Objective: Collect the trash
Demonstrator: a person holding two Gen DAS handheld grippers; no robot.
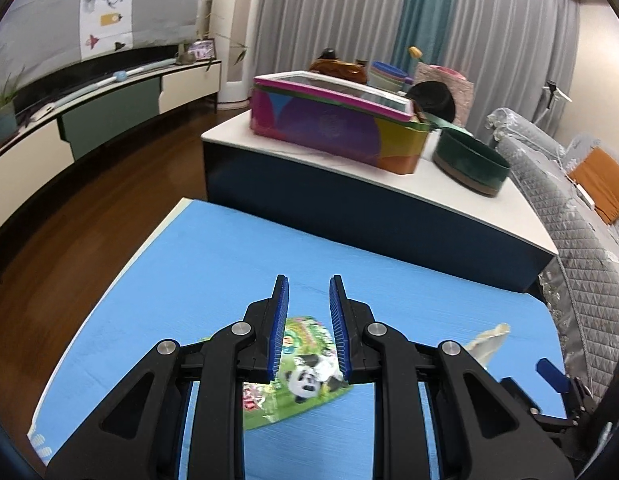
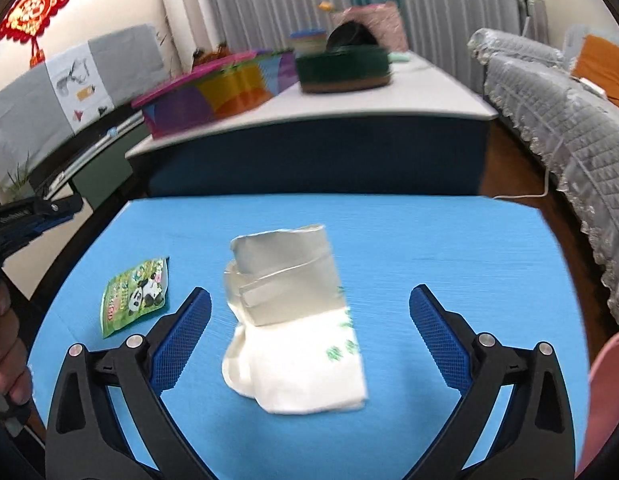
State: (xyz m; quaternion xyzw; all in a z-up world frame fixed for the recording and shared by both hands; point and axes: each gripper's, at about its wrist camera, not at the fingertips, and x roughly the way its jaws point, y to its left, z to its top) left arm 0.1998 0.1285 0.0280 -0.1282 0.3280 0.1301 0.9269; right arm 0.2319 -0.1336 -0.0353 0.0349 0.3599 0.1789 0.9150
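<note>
A green panda snack wrapper point(image 1: 305, 372) lies flat on the blue table top point(image 1: 229, 248). My left gripper point(image 1: 308, 284) hovers over it, jaws narrowly apart and empty, the wrapper showing beneath and between the fingers. The wrapper also shows in the right wrist view point(image 2: 135, 296), at the left. A crumpled white and silver bag point(image 2: 289, 312) lies mid-table. My right gripper point(image 2: 309, 300) is wide open, one finger on each side of the bag, not touching it. The bag's tip shows in the left wrist view point(image 1: 489, 340).
A higher white-topped table point(image 1: 389, 176) stands behind, bearing a colourful box point(image 1: 333, 124), a dark green round tin point(image 1: 469, 160) and other items. A grey quilted sofa point(image 2: 557, 120) runs along the right. A TV cabinet point(image 1: 89, 120) stands at left across wood floor.
</note>
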